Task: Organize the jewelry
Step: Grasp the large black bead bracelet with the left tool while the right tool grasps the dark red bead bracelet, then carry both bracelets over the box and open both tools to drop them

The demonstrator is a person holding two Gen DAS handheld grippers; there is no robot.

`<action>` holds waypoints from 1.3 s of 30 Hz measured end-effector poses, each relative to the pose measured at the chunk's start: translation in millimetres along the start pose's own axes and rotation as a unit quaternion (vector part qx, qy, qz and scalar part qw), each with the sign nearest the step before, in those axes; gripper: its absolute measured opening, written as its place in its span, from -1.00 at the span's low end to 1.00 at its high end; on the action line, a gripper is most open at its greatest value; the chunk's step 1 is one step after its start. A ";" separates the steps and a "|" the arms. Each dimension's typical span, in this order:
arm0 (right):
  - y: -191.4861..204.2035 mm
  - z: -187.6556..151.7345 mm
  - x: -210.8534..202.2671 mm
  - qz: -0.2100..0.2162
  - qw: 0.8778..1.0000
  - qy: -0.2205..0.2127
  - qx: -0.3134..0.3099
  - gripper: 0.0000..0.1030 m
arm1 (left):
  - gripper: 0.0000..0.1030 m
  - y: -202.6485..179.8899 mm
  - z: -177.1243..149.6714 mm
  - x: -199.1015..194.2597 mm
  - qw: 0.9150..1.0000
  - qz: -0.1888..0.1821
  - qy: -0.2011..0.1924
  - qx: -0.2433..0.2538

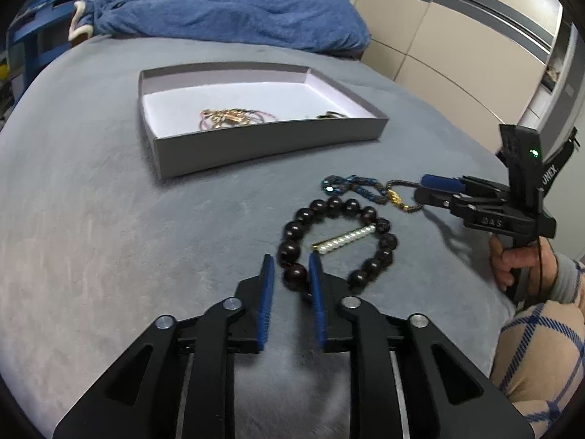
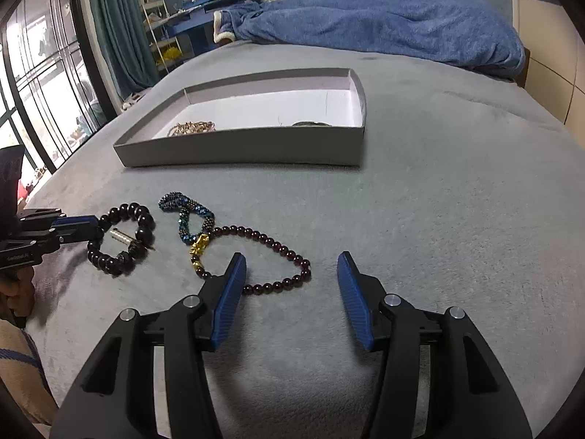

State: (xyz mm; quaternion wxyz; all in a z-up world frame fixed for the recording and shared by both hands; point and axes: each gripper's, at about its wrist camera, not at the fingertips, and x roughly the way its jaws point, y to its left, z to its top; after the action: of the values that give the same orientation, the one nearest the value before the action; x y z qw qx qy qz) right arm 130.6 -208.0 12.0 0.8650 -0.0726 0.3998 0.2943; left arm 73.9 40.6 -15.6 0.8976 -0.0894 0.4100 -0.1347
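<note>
A bracelet of large dark beads [image 1: 338, 241] [image 2: 120, 237] lies on the grey bed cover with a pearl bar clip [image 1: 345, 239] [image 2: 122, 236] inside its ring. My left gripper [image 1: 291, 260] has its jaws narrowly apart around one dark bead at the ring's near side. A blue beaded bracelet [image 1: 353, 186] [image 2: 188, 212] and a dark red bead strand [image 2: 278, 256] with a gold charm [image 2: 199, 247] lie beside it. My right gripper [image 2: 290, 261] is open, with the red strand's near end between its fingers. A grey box [image 1: 256, 139] [image 2: 241, 146] holds gold chains [image 1: 226, 117].
A blue blanket [image 1: 234, 11] lies across the bed's far end. Wardrobe doors [image 1: 457, 36] stand to the right, and a window and shelves [image 2: 44, 73] to the left. The person's sleeve [image 1: 541, 347] is at the bed's near right edge.
</note>
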 end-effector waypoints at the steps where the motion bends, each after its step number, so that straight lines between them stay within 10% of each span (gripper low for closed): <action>1: 0.1 0.0 1.2 -0.001 1.000 0.003 0.000 0.02 | -0.49 2.0 1.7 2.9 1.000 0.000 0.004 -0.006; 11: 3.1 -1.0 6.6 0.006 1.000 0.016 -0.010 -0.55 | -0.27 -12.1 13.4 24.0 0.999 0.040 0.026 0.023; 15: 3.6 -1.2 5.2 0.016 1.000 0.013 -0.012 -0.88 | -0.66 -15.3 12.6 21.3 0.998 0.053 0.017 0.031; 39: 8.8 44.3 -36.2 0.055 0.996 -0.076 -0.011 -0.89 | -0.71 -50.8 83.1 -56.0 0.989 0.029 -0.127 0.063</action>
State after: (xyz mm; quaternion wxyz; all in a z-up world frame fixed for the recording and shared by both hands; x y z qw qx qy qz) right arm 136.0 -201.2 69.2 0.8743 -0.0374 0.3334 0.3509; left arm 93.4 14.3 91.9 0.9498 -0.0367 0.2859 -0.1215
